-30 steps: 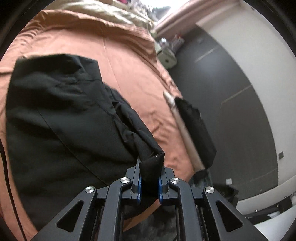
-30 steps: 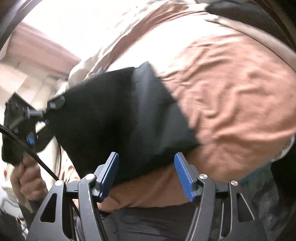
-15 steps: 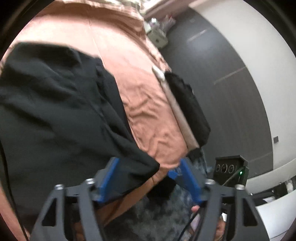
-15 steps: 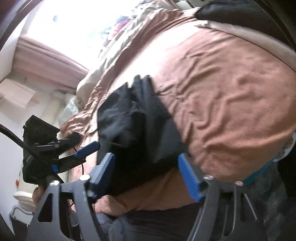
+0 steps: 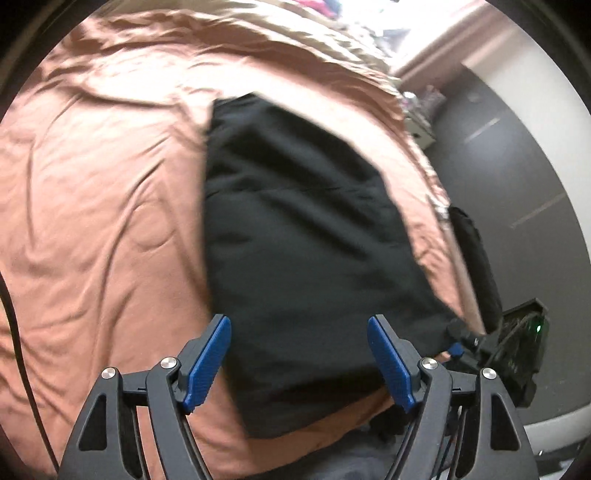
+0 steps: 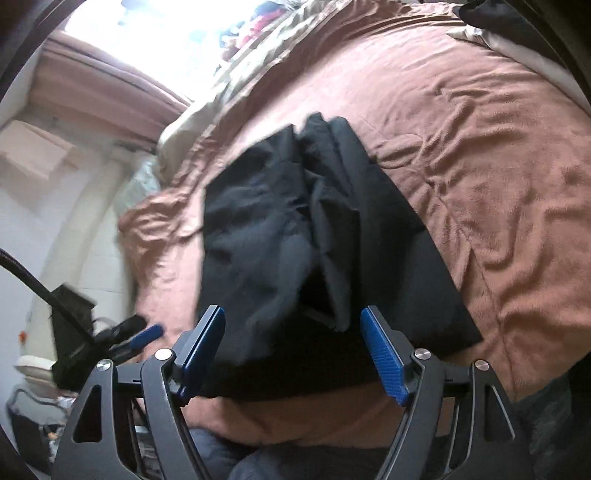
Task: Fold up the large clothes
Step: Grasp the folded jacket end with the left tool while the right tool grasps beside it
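A large black garment [image 5: 306,236] lies folded on the brown bedspread [image 5: 103,206], its near edge close to the bed's front edge. In the right wrist view the garment [image 6: 303,236] shows rumpled folds down its middle. My left gripper [image 5: 299,360] is open and empty, hovering above the garment's near edge. My right gripper [image 6: 291,349] is open and empty, also above the near edge. The right gripper shows at the right of the left wrist view [image 5: 458,347]; the left gripper shows at the left of the right wrist view [image 6: 144,332].
A beige blanket [image 5: 295,33] lies across the far end of the bed. Dark clothing [image 5: 476,258] hangs over the bed's right side beside the dark floor [image 5: 517,177]. A white wall [image 6: 55,229] is to the left.
My left gripper let go of the garment's corner and opened. The garment now lies flat on the bed. Both grippers have drawn back toward the bed's front edge.
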`<action>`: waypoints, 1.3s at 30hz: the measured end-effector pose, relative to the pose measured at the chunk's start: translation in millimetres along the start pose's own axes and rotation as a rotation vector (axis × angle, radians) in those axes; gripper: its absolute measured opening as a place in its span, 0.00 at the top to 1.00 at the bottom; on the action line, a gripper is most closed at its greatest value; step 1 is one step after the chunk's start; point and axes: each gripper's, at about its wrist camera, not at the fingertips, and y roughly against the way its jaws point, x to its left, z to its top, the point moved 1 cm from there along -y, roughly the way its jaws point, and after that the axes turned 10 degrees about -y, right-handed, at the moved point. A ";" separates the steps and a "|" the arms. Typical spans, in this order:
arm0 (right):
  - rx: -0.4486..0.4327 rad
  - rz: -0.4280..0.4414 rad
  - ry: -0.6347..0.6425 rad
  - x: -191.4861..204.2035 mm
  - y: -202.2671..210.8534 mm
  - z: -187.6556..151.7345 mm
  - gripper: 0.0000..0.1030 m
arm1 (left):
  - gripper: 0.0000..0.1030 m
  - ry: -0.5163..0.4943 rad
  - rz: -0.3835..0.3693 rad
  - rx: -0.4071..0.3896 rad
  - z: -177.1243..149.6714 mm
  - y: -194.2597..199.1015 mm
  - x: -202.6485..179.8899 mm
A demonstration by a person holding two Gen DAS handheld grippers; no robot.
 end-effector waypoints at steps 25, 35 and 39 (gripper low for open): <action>-0.101 -0.125 -0.013 -46.5 28.5 -8.3 0.58 | 0.57 -0.060 -0.004 0.155 -45.3 -42.0 -30.9; -0.021 -0.040 -0.072 -68.9 24.3 -9.4 0.61 | 0.74 -0.068 -0.020 0.127 -57.2 -39.3 -32.7; 0.011 0.005 -0.066 -63.7 29.5 -15.1 0.73 | 0.80 -0.077 -0.034 0.103 -51.6 -23.8 -32.1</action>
